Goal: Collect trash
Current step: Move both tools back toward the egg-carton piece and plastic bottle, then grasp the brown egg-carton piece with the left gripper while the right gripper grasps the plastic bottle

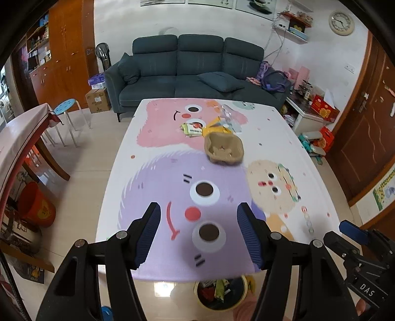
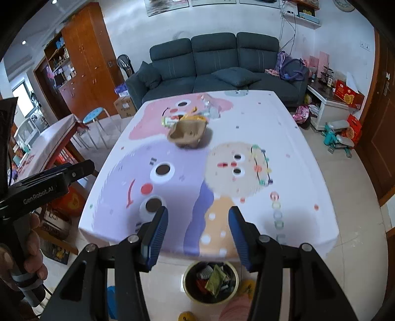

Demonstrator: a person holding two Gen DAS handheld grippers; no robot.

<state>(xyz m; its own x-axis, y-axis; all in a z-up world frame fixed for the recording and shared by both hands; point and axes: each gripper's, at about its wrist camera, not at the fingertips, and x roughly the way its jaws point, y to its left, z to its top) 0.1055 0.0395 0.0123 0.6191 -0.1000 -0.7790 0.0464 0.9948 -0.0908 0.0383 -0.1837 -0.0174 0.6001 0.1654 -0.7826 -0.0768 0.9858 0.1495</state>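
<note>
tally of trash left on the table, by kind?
Brown cardboard cup carrier: 1
Yellow wrapper: 1
Green-and-white packet: 1
Clear plastic wrapper: 1, though the blurred pile may hide more
Total: 4 on the table
The bin on the floor already holds trash, not counted.

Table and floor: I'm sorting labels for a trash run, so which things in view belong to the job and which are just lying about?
Part of the job:
- brown paper cup carrier
- wrappers behind it
- clear plastic
- bin on the floor, already holding trash
- left gripper and right gripper, jaws open and empty

Just lying about:
- sofa
- blue stool
- cardboard box
- wall clock
</note>
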